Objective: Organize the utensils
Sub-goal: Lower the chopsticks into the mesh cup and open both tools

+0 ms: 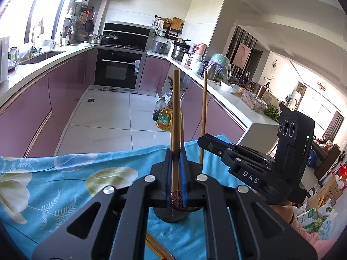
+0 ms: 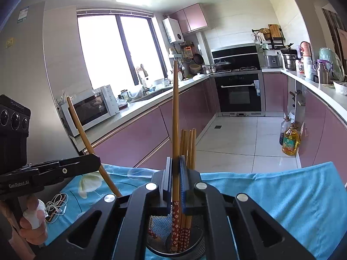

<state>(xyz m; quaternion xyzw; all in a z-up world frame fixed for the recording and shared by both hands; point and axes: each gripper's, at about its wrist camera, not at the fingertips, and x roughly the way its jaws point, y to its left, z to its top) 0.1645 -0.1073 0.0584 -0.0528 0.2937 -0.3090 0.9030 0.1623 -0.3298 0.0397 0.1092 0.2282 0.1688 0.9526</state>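
Note:
A black mesh holder [image 2: 195, 244] stands on the blue flowered cloth and holds several wooden chopsticks [image 2: 188, 149] with red patterned ends. My right gripper [image 2: 175, 179] is shut on one chopstick [image 2: 175, 112], upright, its lower end inside the holder. My left gripper [image 1: 176, 169] is shut on a chopstick [image 1: 176, 108], held upright above the holder [image 1: 171, 214]. In the left wrist view the right gripper [image 1: 219, 149] holds its chopstick [image 1: 203, 117] to the right. In the right wrist view the left gripper [image 2: 82, 164] holds a tilted chopstick [image 2: 86, 140].
The blue flowered cloth [image 1: 65, 173] covers the table. A phone with white earphones [image 2: 56, 208] lies on it at the left. Beyond the table edge are the tiled kitchen floor, pink cabinets [image 2: 138, 134] and oil bottles [image 2: 290, 140].

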